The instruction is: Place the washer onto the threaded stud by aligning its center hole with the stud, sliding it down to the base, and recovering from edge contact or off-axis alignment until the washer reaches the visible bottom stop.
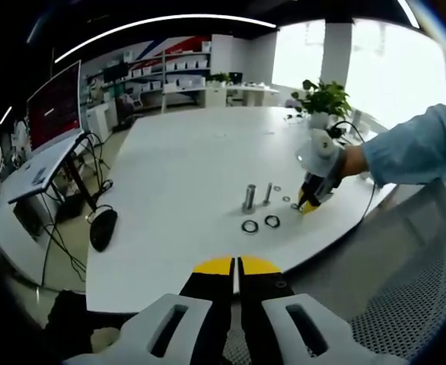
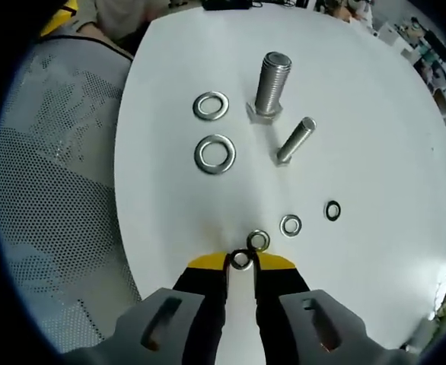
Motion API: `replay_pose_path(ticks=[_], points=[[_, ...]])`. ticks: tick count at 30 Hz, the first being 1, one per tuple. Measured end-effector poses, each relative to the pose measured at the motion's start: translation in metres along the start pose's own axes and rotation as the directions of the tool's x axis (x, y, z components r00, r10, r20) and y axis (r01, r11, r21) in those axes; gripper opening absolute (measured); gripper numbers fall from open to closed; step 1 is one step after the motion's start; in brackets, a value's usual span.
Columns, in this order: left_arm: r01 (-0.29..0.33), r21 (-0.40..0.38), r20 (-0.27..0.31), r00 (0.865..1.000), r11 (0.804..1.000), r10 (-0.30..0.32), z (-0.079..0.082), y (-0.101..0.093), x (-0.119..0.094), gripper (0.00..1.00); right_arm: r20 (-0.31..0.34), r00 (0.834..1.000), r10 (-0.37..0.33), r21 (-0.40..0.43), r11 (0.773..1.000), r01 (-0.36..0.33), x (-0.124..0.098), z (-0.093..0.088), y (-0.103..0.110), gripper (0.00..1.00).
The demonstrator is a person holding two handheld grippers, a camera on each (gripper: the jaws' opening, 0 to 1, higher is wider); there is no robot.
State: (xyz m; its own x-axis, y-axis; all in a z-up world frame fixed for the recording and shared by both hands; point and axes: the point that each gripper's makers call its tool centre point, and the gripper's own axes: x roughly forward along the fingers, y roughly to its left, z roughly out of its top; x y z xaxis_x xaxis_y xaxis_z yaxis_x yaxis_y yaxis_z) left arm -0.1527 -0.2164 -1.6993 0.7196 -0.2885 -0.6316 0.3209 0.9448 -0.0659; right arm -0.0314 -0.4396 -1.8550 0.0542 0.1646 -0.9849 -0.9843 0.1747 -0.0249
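My right claw (image 2: 241, 261) pinches a small silver steel washer (image 2: 241, 260) at the white round table (image 2: 375, 137); my left claw (image 1: 236, 265) is closed, holding nothing

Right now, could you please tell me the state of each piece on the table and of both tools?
Large bolt: standing upright, bare of washers.
Small bolt: standing, bare.
Two large washers: flat on the table.
Small washers: three loose, flat.
Gripped washer: pinched at the tips.
Right tool: shut on it.
Left tool: shut, holding nothing, off the table.
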Motion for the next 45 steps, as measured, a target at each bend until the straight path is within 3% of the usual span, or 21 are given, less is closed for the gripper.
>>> replay_pose_path(ticks=[29, 30, 31, 32, 34, 39, 45], points=[[0.001, 0.001, -0.007, 1.000, 1.000, -0.001, -0.001, 0.000, 0.000, 0.00, 0.076, 0.997, 0.000, 0.000, 1.000, 0.000, -0.013, 0.001, 0.012, 0.14], [0.000, 0.001, -0.006, 1.000, 1.000, 0.000, -0.001, 0.000, 0.000, 0.00, 0.081, 0.997, 0.000, -0.001, 1.000, 0.000, -0.015, 0.002, 0.011, 0.05], [0.000, 0.001, -0.006, 1.000, 1.000, 0.000, -0.001, 0.000, 0.000, 0.00, 0.089, 0.996, 0.013, -0.044, 0.999, -0.009, -0.019, 0.004, 0.012, 0.03], [0.000, 0.001, -0.005, 1.000, 1.000, 0.000, -0.001, 0.000, 0.000, 0.00, 0.094, 0.996, -0.001, -0.013, 1.000, 0.002, -0.020, 0.004, 0.010, 0.03], [0.000, 0.001, -0.006, 1.000, 1.000, 0.000, -0.001, 0.000, 0.000, 0.00, 0.110, 0.994, 0.006, -0.009, 1.000, -0.005, -0.023, 0.007, 0.009, 0.03], [-0.001, 0.000, -0.004, 1.000, 1.000, 0.001, -0.001, 0.000, 0.000, 0.00, 0.071, 0.997, -0.002, -0.024, 1.000, 0.004, -0.013, -0.001, 0.006, 0.03], [0.000, 0.001, -0.008, 1.000, 1.000, 0.000, -0.001, 0.000, 0.000, 0.00, 0.093, 0.996, -0.013, -0.002, 1.000, 0.013, -0.018, 0.003, 0.004, 0.03]])
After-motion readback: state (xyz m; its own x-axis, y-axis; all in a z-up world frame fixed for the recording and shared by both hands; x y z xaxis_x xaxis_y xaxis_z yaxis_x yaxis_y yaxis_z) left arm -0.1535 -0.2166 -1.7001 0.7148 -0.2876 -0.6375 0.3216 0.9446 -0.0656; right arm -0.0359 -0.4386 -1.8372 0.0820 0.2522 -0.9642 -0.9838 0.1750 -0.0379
